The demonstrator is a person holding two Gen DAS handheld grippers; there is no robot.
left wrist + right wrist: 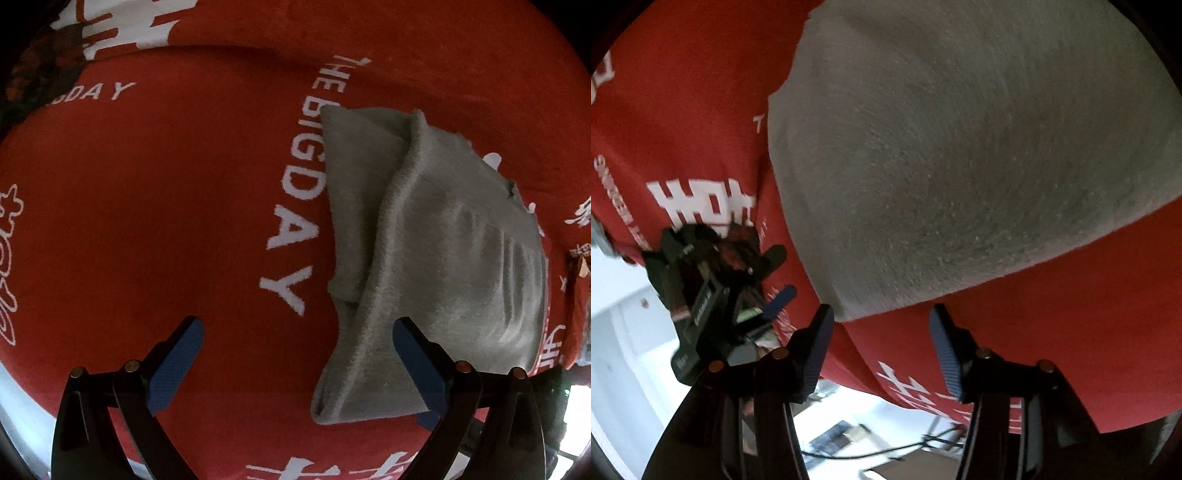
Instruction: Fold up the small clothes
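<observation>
Grey garment [436, 240] lies partly folded on the red printed cloth [147, 203] covering the tabletop, one flap doubled over along a ridge. Left gripper [297, 354] released, jaws wide, its right pad [417, 365] just over the garment's near corner, nothing grasped. Right gripper [882, 350] also spread, empty, hovering at the garment's [960, 147] near edge; other gripper visible at left [713, 280]

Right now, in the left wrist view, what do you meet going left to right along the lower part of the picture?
Left blue finger pad → bare red printed cloth → folded grey garment → right blue finger pad, which overlaps the garment's lower right corner.
</observation>
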